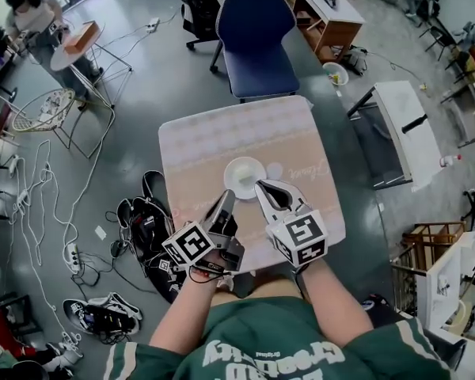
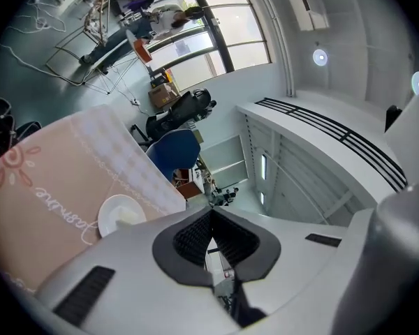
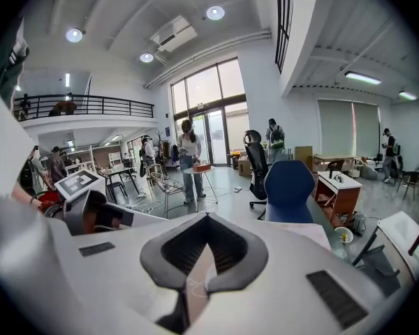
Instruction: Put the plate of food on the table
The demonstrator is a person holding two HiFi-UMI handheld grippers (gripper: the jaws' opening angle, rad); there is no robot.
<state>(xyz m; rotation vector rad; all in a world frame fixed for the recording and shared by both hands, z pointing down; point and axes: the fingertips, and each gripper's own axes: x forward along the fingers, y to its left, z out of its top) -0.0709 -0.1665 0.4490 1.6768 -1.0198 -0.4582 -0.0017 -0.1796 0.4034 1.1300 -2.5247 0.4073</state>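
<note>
At lower centre-left the left claw (image 1: 228, 196) is closed tight on nothing, the small round white plate of pale food (image 1: 244, 177) sits mid-frame on the pink-clothed square counter (image 1: 198, 145), and the right claw (image 1: 263, 188), likewise closed and empty, hovers beside it, so the placing looks done.

Grey floor (image 1: 166, 70), blue chair (image 1: 257, 42), tall windows (image 3: 211, 110)

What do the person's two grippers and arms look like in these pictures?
Both the left gripper and the right gripper have smooth white shells, dark grey ribbed fingers and a cube with black-and-white square markers. The person wears a green short-sleeved top with white lettering.
</note>
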